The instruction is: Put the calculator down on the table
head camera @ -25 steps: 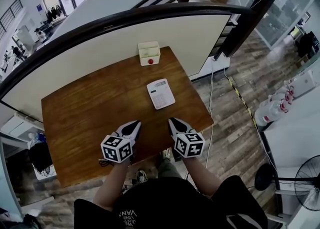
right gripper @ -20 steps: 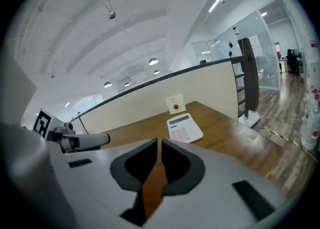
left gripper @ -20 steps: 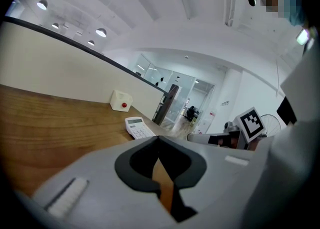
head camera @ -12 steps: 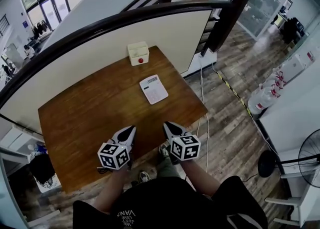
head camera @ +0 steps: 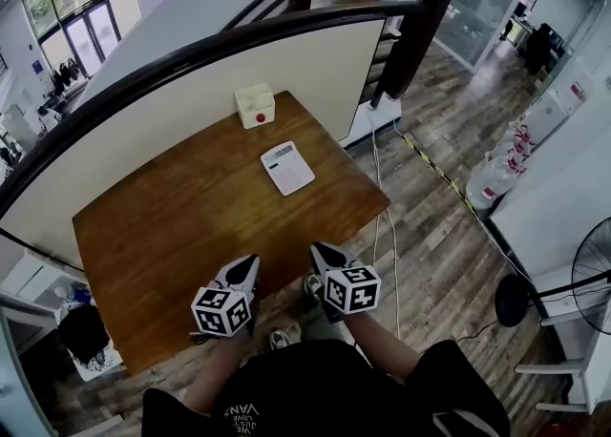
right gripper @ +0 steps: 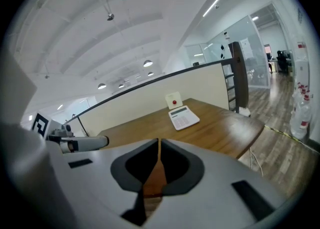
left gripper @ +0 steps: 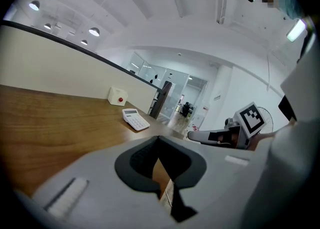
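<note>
We hold both tongs by the tabletop (head camera: 172,225) edge: left tongs (head camera: 250,263) pressed together, right tongs (head camera: 318,252) closing on nothing; calculator (head camera: 287,167) lies well apart.

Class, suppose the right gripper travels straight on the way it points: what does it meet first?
Probably the bare table, short of the calculator; depth is unclear. The right gripper is closing its jaws, nothing between them.

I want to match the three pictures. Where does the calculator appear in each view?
Head view: calculator, above centre, on the table's far right part.
Left gripper view: calculator, left of centre, mid-height.
Right gripper view: calculator, slightly right of centre, mid-height.
Shared landmark: the white box with a red button, just beyond it in all three.
</note>
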Demonstrator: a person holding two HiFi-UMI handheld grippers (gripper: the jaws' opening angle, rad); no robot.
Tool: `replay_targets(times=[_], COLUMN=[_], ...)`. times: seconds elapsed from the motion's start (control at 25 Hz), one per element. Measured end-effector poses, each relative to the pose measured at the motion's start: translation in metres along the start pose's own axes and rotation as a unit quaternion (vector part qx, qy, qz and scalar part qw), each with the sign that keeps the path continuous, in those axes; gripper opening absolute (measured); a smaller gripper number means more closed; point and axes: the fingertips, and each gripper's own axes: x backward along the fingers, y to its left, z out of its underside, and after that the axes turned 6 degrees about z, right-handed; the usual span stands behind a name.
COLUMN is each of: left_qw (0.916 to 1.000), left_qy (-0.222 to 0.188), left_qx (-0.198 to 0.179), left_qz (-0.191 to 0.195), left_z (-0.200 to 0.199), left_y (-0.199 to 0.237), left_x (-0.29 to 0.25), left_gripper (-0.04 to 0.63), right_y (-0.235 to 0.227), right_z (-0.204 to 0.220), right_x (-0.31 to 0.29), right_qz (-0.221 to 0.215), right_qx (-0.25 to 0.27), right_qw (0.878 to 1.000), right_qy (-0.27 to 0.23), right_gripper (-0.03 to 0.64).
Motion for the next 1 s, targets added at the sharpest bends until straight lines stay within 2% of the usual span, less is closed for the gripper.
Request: replay_targets(times=[0.36,1.0], left_qw=[1.0000,0.9999], left_qy=[0.007,0.006], left_qx=[0.003,0.012], left_qz=[0.005,0.004], left_z=[0.018,0.026], left_y=[-0.006,0.001], left_x=[0.019,0.032], left_gripper=[0.012,0.012], right_y=[0.008,0.014], right_z=[0.022,0.036], right_x=[0.014,0.015], right_qz=[0.013,0.029], right_qx=[-0.006,-0.005], right_qw=[1.000,0.999], right_qy=[0.010,0.024], right_gripper=[0.020,0.015])
